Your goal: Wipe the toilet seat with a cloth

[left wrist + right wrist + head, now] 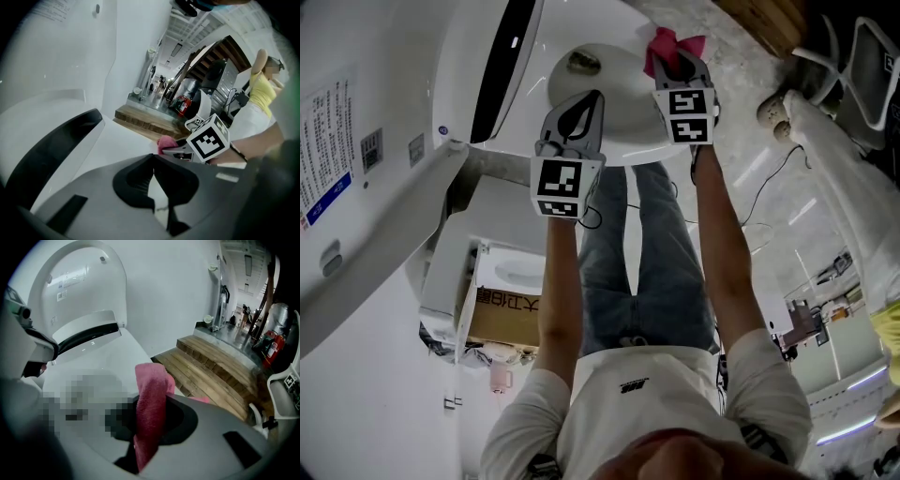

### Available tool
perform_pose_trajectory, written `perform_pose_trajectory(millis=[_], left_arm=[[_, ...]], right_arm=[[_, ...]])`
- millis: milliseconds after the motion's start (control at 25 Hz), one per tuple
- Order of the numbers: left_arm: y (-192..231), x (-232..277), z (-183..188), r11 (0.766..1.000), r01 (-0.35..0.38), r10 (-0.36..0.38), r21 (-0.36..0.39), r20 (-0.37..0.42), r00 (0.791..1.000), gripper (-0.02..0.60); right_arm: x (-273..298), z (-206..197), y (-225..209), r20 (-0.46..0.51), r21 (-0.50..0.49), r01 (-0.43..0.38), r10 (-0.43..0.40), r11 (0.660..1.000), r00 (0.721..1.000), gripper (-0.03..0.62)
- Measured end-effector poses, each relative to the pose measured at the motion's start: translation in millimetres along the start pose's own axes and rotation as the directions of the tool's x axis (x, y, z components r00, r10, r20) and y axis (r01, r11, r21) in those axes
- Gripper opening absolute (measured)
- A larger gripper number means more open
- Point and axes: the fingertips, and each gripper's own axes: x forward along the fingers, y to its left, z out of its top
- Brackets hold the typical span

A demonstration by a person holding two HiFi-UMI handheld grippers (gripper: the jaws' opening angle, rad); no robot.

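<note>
white-walled washroom w/ a pale mottled floor [731, 56]. wooden steps [220, 366] ran off to the right of the toilet, and a red fire extinguisher [271, 348] stood further back past them. the lid [79, 284] stood raised against the wall, and the white toilet seat [623, 103] lay below both your tools. a cardboard box [502, 317] sat on the left of your legs.

the pink cloth [151, 413] was a folded strip. its long axis ran in line w/ the jaws of your right gripper [677, 67]. one end poked out past the tips twd the seat and the other trailed back into the throat. those jaws were clamped on it approx mid-length, only as far apart as the fabric was thick. in the head view the free end sat over the seat's far right rim. couldn't tell if it touched the seat there.

your left gripper [152, 158] was pinched closed, tips meeting, nothing btwn them. it hovered over the near-left part of the seat, pointing the same way as the right one. the cloth was ahead of it on its right, near but apart from it. a person [262, 91] in a yellow top stood in the bkgd beyond your right forearm.
</note>
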Motion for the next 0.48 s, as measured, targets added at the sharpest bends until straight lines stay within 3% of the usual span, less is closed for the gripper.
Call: perform_pose_trajectory(millis=[480], left_arm=[[31.0, -21.2, 5.4, 0.999, -0.041, 0.042, -0.035, 0.029, 0.999, 0.011]], right_arm=[[23.0, 30.4, 35.3, 0.014, -0.055, -0.041, 0.042, 0.998, 0.999, 0.051]])
